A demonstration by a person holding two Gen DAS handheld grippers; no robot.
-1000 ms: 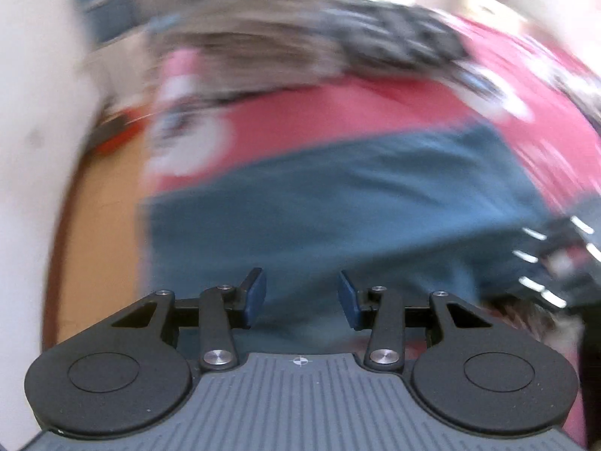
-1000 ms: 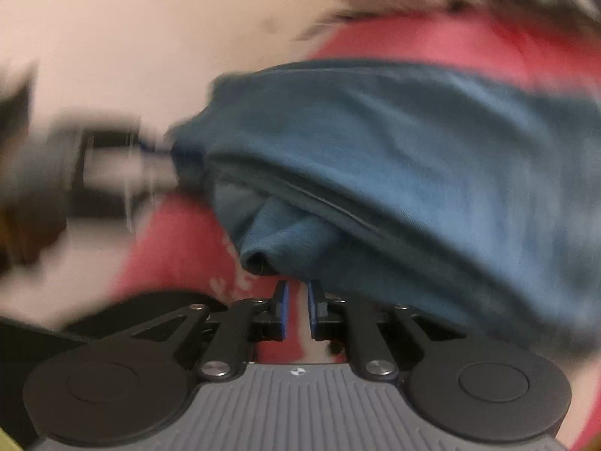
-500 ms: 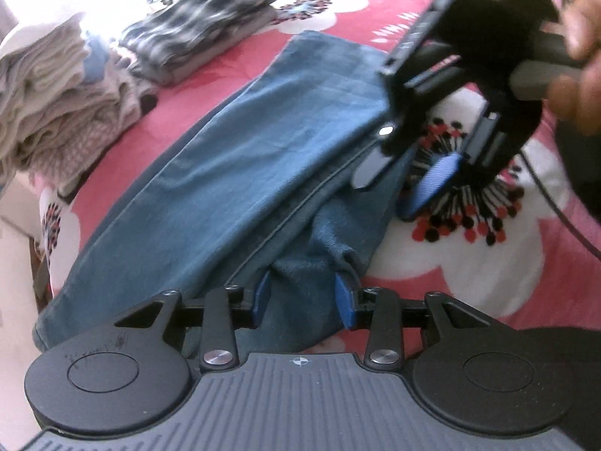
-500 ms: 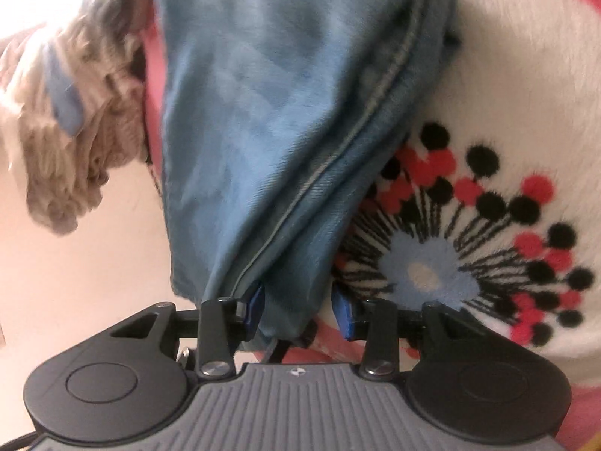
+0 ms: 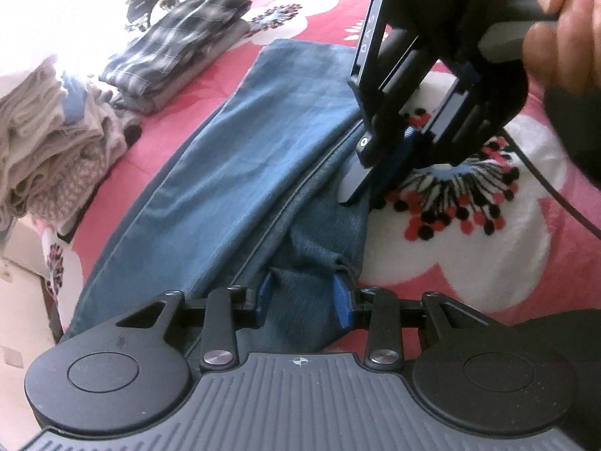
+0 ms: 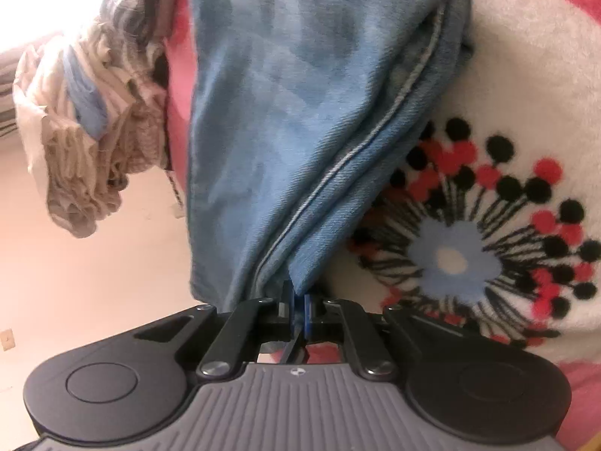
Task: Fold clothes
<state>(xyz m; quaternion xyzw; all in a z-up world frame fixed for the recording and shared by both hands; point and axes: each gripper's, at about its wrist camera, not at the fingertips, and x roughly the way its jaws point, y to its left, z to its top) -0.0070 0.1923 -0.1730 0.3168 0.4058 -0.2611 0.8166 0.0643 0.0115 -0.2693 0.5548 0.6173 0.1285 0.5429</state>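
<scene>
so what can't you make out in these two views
- Jeans, left wrist view: the near end is hidden under the left gripper, whose jaws are closing with denim between them.
- Right gripper, same view: its own body covers where the pads pinch.
- Beige pile, right wrist view: glare and blur; single garments unreadable.
- Plaid stack: how many pieces, unclear.

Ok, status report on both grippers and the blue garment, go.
Right gripper shut on the blue garment. Left gripper closing, garment edge bunched between its fingers. Garment folded lengthwise on the floral blanket. Folded stacks lie apart, nothing blocking.
</scene>
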